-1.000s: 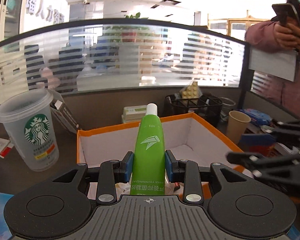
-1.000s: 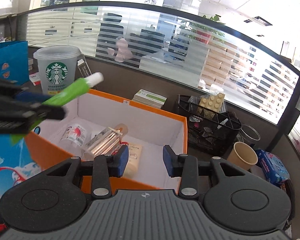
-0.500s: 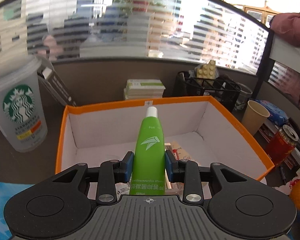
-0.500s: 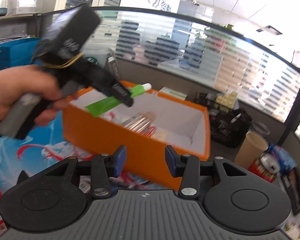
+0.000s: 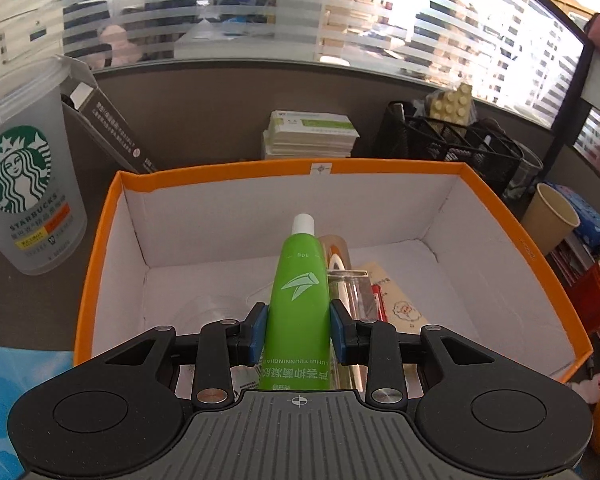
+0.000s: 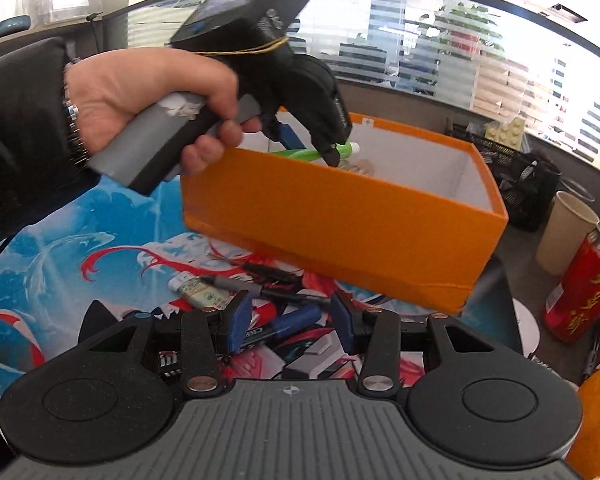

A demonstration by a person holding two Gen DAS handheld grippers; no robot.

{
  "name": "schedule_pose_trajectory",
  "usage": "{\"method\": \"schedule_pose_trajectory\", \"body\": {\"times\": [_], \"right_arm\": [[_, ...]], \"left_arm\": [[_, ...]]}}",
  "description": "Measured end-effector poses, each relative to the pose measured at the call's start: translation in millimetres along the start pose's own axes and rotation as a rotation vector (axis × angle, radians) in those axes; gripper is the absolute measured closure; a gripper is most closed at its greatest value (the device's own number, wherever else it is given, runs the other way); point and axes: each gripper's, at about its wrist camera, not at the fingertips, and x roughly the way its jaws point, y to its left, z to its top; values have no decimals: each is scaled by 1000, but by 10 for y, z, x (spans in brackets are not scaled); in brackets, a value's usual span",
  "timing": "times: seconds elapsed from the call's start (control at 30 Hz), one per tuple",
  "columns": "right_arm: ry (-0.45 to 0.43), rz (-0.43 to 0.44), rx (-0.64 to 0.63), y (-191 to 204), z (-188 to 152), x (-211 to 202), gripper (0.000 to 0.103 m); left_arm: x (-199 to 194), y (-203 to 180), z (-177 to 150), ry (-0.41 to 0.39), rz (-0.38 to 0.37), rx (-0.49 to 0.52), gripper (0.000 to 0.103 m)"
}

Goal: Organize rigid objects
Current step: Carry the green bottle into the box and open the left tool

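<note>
Left wrist view: the left claw (image 5: pixel 299 332) pinches one green tube (image 5: pixel 298 304) between its two blue pads, white cap pointing away, held over the open orange box (image 5: pixel 100 264). Inside the box lie one clear bottle (image 5: pixel 350 284), partly hidden behind the tube, and one beige packet (image 5: pixel 396 300); a clear item at the left of the box floor is too faint to identify. Beside the box on the surface stand one Starbucks cup (image 5: pixel 24 188) to the left and one paper cup (image 5: pixel 548 224) to the right; one stack of booklets (image 5: pixel 310 136) and one black mesh organizer (image 5: pixel 448 144) sit behind it.

Right wrist view: the right claw (image 6: pixel 290 322) is spread and holds nothing, its pads above a patterned mat (image 6: pixel 80 248) strewn with pens and a small white-and-green tube (image 6: pixel 198 292). One hand (image 6: pixel 140 96) grips the left claw's handle, with the tube's tip over the box. One red can (image 6: pixel 584 284) stands at the right.
</note>
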Motion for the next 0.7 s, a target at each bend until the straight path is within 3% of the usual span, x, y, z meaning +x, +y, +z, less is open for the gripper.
{"method": "schedule_pose_trajectory", "body": {"times": [0.4, 0.7], "right_arm": [[27, 16, 54, -56, -197, 97, 61], [39, 23, 75, -87, -235, 139, 61]], "left_arm": [[-23, -124, -65, -58, 57, 63, 69], [-145, -129, -151, -125, 40, 65, 69]]}}
